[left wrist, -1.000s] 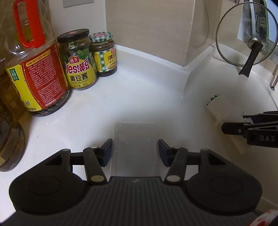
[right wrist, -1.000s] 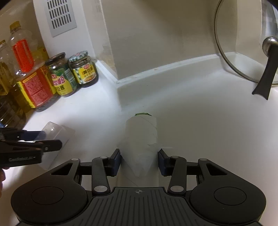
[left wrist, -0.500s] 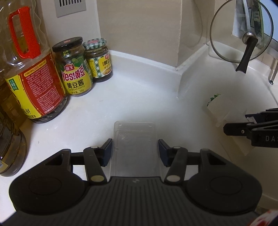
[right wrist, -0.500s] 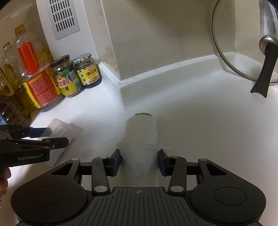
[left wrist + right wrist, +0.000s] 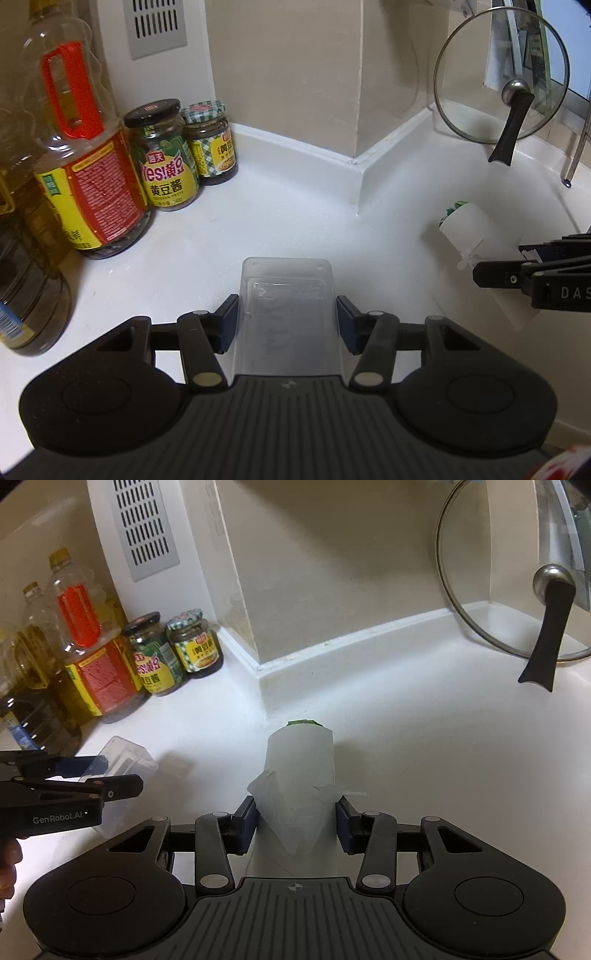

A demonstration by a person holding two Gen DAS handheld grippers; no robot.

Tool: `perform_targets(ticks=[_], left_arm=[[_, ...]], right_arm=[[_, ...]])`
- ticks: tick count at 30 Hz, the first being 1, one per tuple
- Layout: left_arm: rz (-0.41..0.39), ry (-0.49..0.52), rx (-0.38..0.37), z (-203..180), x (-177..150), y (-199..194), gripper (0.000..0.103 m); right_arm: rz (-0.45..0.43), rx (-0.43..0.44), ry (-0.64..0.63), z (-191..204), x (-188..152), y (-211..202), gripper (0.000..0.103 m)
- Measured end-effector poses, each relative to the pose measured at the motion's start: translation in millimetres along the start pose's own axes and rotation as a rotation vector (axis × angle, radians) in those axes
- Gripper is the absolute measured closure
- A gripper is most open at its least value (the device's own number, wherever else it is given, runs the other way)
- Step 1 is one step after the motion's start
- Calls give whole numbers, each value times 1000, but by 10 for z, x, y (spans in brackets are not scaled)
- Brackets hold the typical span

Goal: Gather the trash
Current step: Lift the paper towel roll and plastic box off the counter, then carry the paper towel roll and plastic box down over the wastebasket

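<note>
My left gripper (image 5: 286, 325) is shut on a clear plastic box (image 5: 286, 295), its blue pads pressing on the box's two sides. The right wrist view shows the clear plastic box (image 5: 125, 755) held off the white counter (image 5: 424, 775), with its shadow below it. My right gripper (image 5: 295, 823) is shut on a white paper-wrapped packet (image 5: 299, 768) with a bit of green at its far end. From the left wrist view the packet (image 5: 469, 225) sticks out of the right gripper (image 5: 517, 266) at the right edge.
Large oil bottles (image 5: 81, 158) and two sauce jars (image 5: 166, 162) stand against the wall at the left. A wall corner (image 5: 358, 155) juts out onto the counter. A glass pot lid (image 5: 502, 74) with a black handle leans on the wall at the far right.
Both grippers have drawn back from the wall and risen a little, each carrying its item. The jars and the lid look farther away.
</note>
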State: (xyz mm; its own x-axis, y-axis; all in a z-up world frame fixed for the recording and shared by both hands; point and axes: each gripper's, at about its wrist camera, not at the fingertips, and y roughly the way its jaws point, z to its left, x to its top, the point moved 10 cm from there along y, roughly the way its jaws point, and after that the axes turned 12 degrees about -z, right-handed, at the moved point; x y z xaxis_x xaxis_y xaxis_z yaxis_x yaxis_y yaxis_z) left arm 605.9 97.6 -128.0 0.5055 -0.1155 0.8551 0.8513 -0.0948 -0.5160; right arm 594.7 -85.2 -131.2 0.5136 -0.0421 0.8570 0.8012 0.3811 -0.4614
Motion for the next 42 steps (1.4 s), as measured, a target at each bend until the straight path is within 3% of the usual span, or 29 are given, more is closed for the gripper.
perform_targets(ticks=[19,29,42], left_arm=[[-88,-37,48,-577,-86,-1119,51],[-108,-84,89,-942,-386,-1828,51],[-82,-137,140,-1293,-950,-2610,51]], right_arm=[[-75,127,13,64,-146,-1067,59],[-74,211,9,182,-454,-1807,59],[-3,328,-25,457,-1079,-2507,59]])
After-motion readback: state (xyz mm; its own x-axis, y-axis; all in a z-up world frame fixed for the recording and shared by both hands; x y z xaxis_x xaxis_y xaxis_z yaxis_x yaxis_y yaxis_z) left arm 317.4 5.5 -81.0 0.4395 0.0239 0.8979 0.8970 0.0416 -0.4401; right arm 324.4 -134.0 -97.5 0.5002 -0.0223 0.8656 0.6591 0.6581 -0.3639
